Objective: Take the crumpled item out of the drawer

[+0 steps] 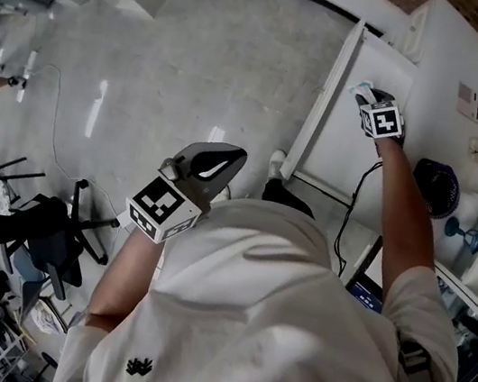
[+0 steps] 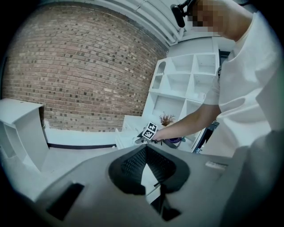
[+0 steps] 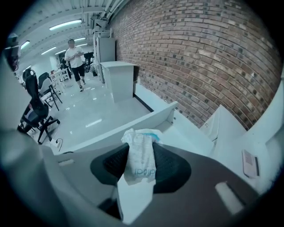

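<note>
Right gripper (image 3: pixel 141 147) is clamped on the crumpled white wrapper with blue print (image 3: pixel 138 165), whose long axis runs along the jaws. I judge the open white drawer (image 3: pixel 133 126) lies just ahead and below it. Left gripper (image 2: pixel 145 153), jaws together and empty, hangs well apart, so withdrawal falls to the right.

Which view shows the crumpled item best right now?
The right gripper view: the crumpled item sits centred, pinched in the right claw. The head view shows only a white tip beyond that claw; the left gripper view shows nothing clear of it.
</note>
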### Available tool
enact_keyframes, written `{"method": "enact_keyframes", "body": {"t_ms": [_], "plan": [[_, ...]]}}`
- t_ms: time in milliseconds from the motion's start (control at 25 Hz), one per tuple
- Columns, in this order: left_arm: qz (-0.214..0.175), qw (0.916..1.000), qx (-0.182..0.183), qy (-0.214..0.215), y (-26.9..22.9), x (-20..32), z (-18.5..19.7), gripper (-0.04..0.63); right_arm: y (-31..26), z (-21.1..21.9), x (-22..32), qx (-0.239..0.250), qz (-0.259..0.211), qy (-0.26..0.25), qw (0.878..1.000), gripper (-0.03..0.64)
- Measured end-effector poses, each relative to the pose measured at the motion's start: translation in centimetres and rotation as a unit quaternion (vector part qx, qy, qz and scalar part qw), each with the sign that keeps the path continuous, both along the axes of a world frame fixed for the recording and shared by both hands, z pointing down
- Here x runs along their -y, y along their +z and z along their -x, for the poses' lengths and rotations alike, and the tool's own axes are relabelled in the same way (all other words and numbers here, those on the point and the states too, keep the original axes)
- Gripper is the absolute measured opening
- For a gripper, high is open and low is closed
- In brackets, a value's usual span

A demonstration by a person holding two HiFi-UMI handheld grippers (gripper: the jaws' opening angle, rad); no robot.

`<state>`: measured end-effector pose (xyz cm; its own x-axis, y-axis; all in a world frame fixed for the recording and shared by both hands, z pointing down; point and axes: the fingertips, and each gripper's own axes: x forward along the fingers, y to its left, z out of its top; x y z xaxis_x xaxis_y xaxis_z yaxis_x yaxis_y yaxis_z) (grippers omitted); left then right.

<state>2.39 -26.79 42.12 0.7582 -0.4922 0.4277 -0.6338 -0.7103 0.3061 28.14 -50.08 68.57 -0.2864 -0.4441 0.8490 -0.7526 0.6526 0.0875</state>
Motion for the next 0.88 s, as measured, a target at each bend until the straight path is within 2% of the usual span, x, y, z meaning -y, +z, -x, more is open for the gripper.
{"method": "enact_keyframes", "body": {"t_ms": [280, 880], "plan": [[-0.021, 0.9995, -0.012, 0.020, -0.9, -3.7, 3.2, 0.006, -5.1, 1.8, -3.6, 0.010, -0.041, 0.032, 0.999, 0.164], [-0.041, 0.9964, -0.028, 0.068, -1.1, -13.1, 8.3, 0.006, -13.0, 5.8, -15.9, 0.038, -0.093, 0.082, 0.992, 0.160]]}}
